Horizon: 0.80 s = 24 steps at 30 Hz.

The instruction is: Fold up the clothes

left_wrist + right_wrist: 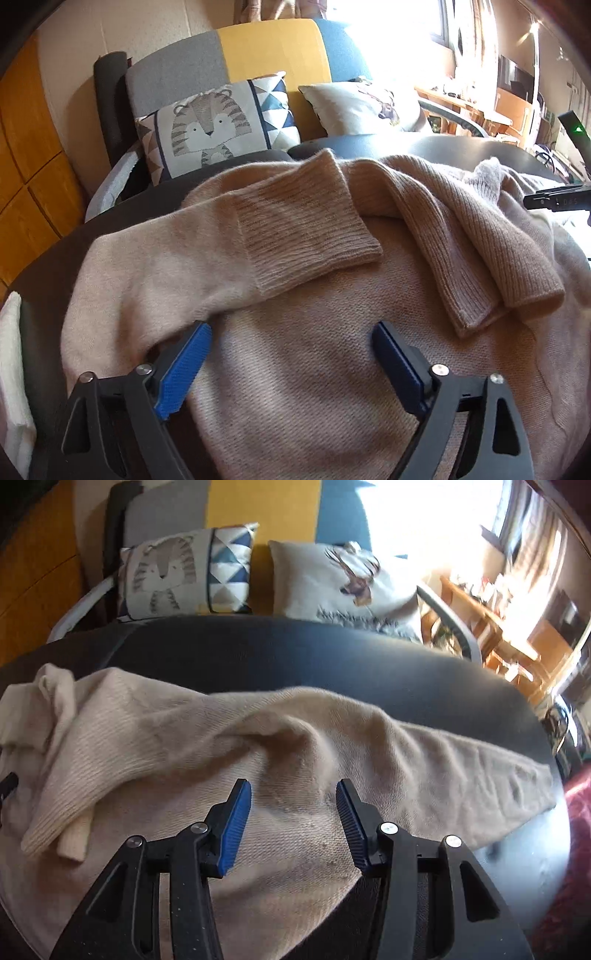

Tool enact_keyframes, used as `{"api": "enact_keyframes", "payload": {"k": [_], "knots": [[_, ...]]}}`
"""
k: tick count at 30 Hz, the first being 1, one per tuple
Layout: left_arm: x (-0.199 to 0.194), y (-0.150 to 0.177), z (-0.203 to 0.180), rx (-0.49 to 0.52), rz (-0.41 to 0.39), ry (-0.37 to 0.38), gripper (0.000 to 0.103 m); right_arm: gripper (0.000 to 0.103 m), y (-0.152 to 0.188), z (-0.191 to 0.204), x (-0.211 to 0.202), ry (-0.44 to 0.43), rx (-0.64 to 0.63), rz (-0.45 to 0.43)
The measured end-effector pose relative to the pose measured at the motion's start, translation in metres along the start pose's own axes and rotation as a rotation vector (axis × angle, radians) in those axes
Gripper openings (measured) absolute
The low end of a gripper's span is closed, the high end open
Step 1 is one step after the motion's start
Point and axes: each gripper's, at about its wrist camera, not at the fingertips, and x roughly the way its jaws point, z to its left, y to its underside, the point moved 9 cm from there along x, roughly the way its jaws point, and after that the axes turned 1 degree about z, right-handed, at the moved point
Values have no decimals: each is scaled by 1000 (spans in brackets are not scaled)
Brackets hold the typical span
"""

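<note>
A beige knit sweater (pixel 314 350) lies spread on a dark round table (pixel 461 146). In the left wrist view two ribbed sleeve cuffs are folded in over its body, one (pixel 314 229) in the middle and one (pixel 498 273) to the right. My left gripper (pixel 291 332) hovers open just above the sweater's body, with nothing between its blue pads (pixel 184 369). In the right wrist view the sweater (pixel 295 738) runs across the table, one sleeve (pixel 498 775) stretched out to the right. My right gripper (pixel 292 788) stands open over the fabric, holding nothing.
Behind the table (pixel 295 657) stands a grey, yellow and blue seat with a tiger cushion (pixel 214 125) and a deer cushion (pixel 343 583). White cloth (pixel 11 369) lies at the left edge. A wooden desk (pixel 491 627) and bright window are at the right, a red rug (pixel 576 830) below.
</note>
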Motion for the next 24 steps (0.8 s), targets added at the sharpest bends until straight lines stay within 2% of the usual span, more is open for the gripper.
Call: {"api": "enact_keyframes", "payload": {"k": [1,2,4,6,9,11,12,14,17,21,22,23,24], "knots": [[-6,0,8,-7,-28,-19,87,52,-2,11,-15,2,-51,-34],[-9,-1,15,13,-50,-49,87,56,1,27,-25,1,-114,-50],[-14,-6,29,68,-90,-115,87,62,14,61,-22,-13,-207,-8],[-19,-11,43,123,-129,-181,87,61,27,91,-9,-40,-271,57],[-8,-15,28,301,-90,-149,87,61,48,108,16,-101,-193,145],[-2,-16,8,428,-91,-117,87,61,49,103,20,-141,-78,146],[2,-19,3,460,-98,-118,87,62,49,100,21,-158,-24,145],[10,-24,-5,506,-117,-129,87,65,51,94,21,-164,21,129],[22,-32,-18,576,-145,-146,88,65,55,95,17,-117,14,96],[31,-38,-14,494,-129,-96,87,65,52,97,20,-104,23,87],[33,-40,-12,468,-120,-79,78,66,50,97,21,-107,26,87],[34,-39,-10,448,-104,-68,56,66,49,96,23,-109,28,87],[35,-37,-9,429,-85,-59,45,66,47,96,24,-112,31,86]]}}
